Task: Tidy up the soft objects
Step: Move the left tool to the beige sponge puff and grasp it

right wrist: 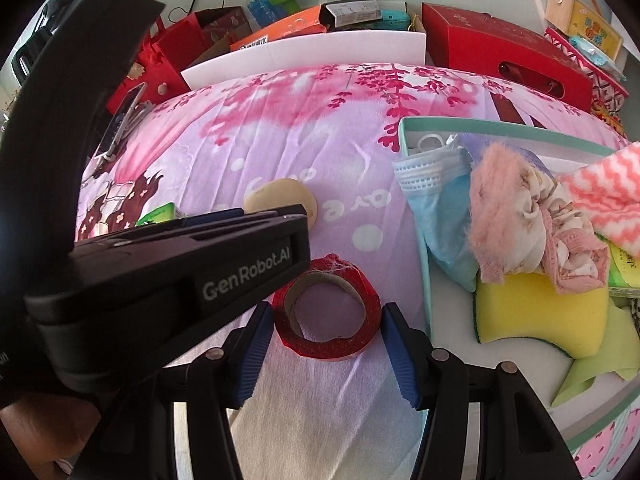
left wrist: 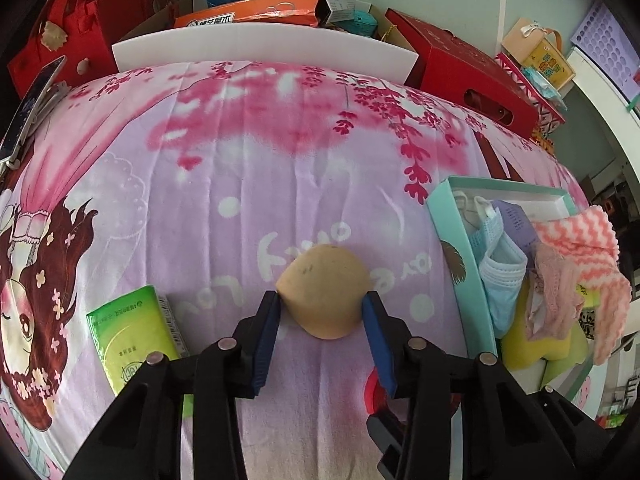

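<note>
Beige sponge pad, lower centre, pinched at its left and right edges by left gripper; right gripper straddles red tape roll, jaws wide, untouched.

Tan sponge, glittery red tape

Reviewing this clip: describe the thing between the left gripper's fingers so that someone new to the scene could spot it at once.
On the pink and purple cartoon blanket, look left of the teal box stuffed with masks and cloths. Between the left gripper pads sits a tan round sponge puff, squeezed at its sides. Its neighbours are a green tissue pack and a red tape roll.
</note>
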A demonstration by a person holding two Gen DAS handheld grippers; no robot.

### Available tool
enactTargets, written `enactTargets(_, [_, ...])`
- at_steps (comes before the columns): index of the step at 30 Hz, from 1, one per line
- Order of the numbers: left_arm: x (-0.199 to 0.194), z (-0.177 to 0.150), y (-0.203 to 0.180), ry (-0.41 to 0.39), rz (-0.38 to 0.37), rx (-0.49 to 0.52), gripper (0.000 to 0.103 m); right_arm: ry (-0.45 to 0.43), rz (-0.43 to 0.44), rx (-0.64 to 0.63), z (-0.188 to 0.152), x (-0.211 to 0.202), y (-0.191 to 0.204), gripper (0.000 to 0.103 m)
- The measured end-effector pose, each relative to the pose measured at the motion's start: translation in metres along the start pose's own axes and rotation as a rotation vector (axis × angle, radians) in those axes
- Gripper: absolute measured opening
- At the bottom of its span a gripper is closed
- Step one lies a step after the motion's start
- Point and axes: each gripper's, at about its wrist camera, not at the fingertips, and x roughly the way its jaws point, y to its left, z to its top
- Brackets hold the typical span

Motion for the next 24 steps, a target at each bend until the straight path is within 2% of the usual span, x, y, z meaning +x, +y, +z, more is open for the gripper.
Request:
enactTargets(6, [-0.004,0.001,0.006,-0.010,-0.017,-0.023,0.037,0.002,0.000,-0.001,0.000,0.001,0.000,0.058])
enactTargets(10, [-0.009,0.003,0.010,-0.023,-0.020,-0.033,0.024,0.002,0.000,-0.001,0.000,0.001,0.000,0.058])
enactTargets(13, [-0.013,0.004,0.013,-0.029,-0.034,-0.046,0.020,0.002,0.000,-0.001,0.000,0.001,0.000,0.058])
enactTargets(24, [-0.018,0.003,0.023,-0.044,-0.138,-0.141,0.013,0.002,0.000,0.000,0.001,0.000,0.000,0.058])
